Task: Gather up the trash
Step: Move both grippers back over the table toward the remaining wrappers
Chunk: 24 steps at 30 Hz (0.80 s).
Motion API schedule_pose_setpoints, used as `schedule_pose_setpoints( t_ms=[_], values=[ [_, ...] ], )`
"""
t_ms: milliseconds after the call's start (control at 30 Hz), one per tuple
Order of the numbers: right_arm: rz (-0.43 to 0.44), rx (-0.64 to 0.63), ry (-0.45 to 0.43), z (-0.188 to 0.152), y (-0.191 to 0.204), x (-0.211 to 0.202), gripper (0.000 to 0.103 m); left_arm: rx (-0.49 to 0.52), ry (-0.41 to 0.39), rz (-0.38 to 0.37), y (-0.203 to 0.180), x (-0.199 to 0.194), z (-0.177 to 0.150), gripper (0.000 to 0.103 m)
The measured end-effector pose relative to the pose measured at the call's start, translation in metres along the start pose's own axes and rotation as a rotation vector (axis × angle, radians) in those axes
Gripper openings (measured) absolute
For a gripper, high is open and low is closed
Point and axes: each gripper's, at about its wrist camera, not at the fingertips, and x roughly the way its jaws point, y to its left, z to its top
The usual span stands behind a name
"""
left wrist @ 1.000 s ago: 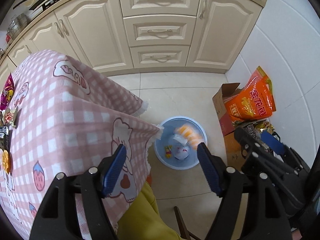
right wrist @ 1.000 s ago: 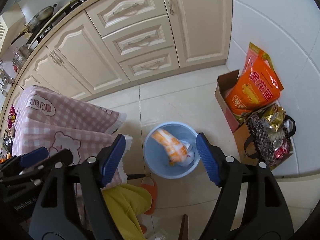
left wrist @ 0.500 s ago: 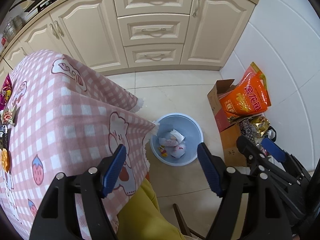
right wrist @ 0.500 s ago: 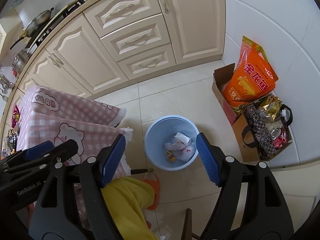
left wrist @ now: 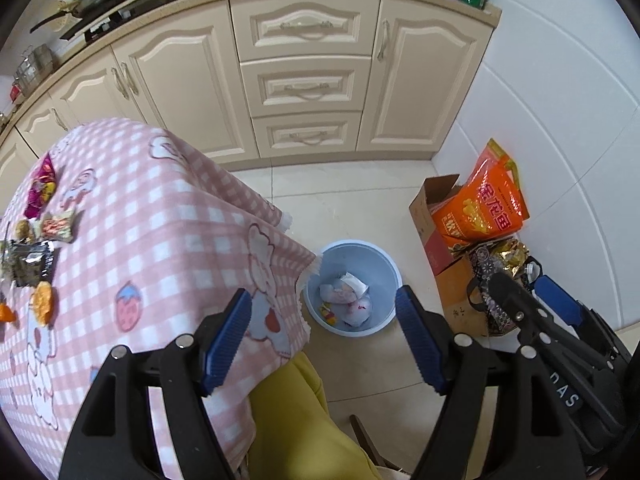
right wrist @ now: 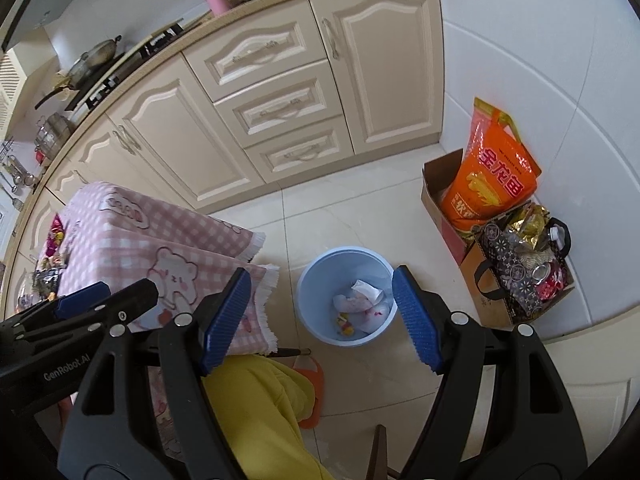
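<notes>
A second before, an orange wrapper was dropping into the bin; by this moment it had gone down among the rest, and both my grippers had lifted away, so the table showed more of its top. The cream cabinets (left wrist: 304,80) filled the far side, with the tiled floor (left wrist: 352,196) running out beneath them. The table under its pink checked cloth (left wrist: 160,216) stood to the left, one corner hanging just beside the blue bin (left wrist: 384,264) on the floor. To the right of the bin, against the white wall, sat a cardboard box (right wrist: 436,184) holding an orange bag (right wrist: 492,184), and a dark patterned bag (right wrist: 508,276) stuffed with foil packets stood nearer. Inside the bin lay crumpled white papers and wrappers (right wrist: 360,304) (the orange one I could no longer pick out). More wrappers (left wrist: 36,240) were still waiting on the cloth at the far left edge. My left gripper (left wrist: 324,336) had its blue pads wide apart with nothing between them, and my right gripper (right wrist: 320,316) was the same, spread and empty above the floor.
</notes>
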Motion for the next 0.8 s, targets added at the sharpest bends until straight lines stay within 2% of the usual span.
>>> schedule_pose_setpoints(
  t_ms=[367,800],
  values=[
    [0.046,-0.079,-0.094,-0.014,0.045,-0.050,0.073,-0.052,-0.119,0.015,0.033,-0.061,-0.026,0.076],
    [0.165,-0.231,-0.125,-0.032,0.129,-0.075,0.074,-0.209,-0.233,0.116,0.109,-0.119,-0.064,0.077]
  ],
)
